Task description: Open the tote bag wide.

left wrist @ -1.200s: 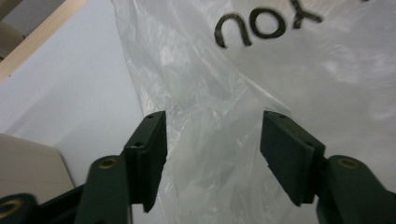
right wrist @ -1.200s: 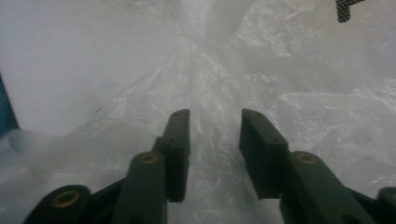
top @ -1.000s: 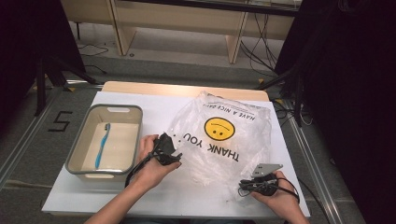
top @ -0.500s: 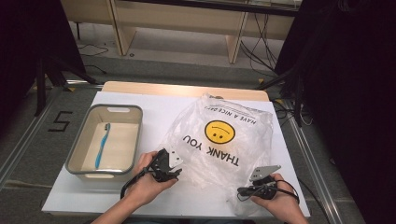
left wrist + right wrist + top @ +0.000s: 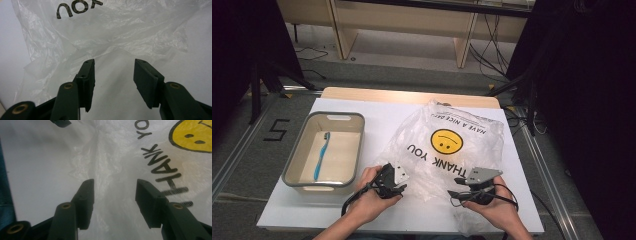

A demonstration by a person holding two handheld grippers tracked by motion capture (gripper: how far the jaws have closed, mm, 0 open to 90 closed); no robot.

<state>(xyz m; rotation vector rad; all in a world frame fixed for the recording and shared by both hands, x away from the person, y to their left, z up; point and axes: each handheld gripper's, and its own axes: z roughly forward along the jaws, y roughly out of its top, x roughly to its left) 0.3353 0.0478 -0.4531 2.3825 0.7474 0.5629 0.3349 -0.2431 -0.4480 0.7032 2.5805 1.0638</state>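
Note:
A clear plastic bag (image 5: 452, 145) printed with a yellow smiley and "THANK YOU" lies crumpled on the white table (image 5: 372, 112). My left gripper (image 5: 401, 185) sits at the bag's near left edge. Its jaws have just been closing and now stand partly open (image 5: 113, 70), with the bag's thin edge (image 5: 112, 30) just ahead of them and nothing pinched. My right gripper (image 5: 457, 190) hovers at the bag's near right part. Its jaws have just been opening and stand apart (image 5: 115, 190) over the bag's film (image 5: 120, 150), pads off it.
A grey bin (image 5: 292, 170) stands at the table's left with a blue toothbrush (image 5: 321, 156) lying in it. The left gripper's tip (image 5: 60, 122) shows at the top of the right gripper view. Beyond the table are wooden furniture legs and cables on the floor.
My left hand drew back toward the table's near edge and its jaws narrowed. My right gripper let go of the bag, opened, and shifted left and slightly up.

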